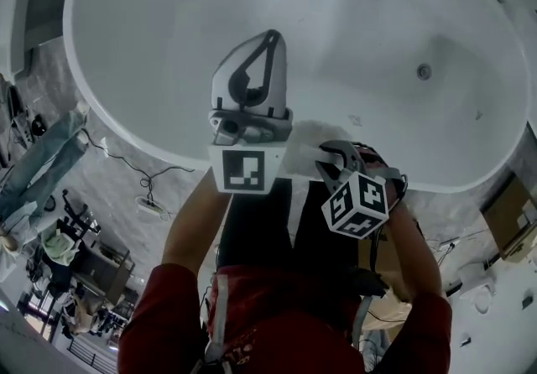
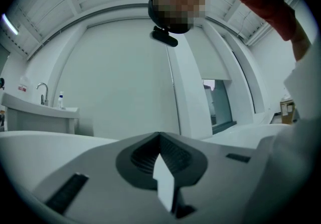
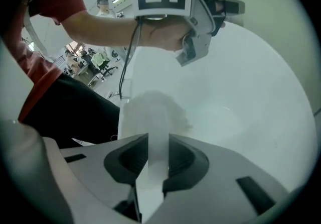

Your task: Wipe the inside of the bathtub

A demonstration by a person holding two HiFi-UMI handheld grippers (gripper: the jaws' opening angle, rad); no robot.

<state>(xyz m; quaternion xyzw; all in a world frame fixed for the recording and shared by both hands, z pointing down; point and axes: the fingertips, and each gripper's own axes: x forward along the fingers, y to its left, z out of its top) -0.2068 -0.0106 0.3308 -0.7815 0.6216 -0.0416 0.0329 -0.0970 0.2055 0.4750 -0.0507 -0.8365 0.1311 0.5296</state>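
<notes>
cable (image 1: 126, 164) beside bathtub (image 1: 352, 37), cloth (image 3: 155, 112) in right gripper (image 3: 156, 140)

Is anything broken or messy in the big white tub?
Nothing stands out. The bathtub looks clean and whole, with no spills or cracks showing. The white cloth is pinched in the right gripper by the near rim, and the left gripper is shut and empty.
</notes>
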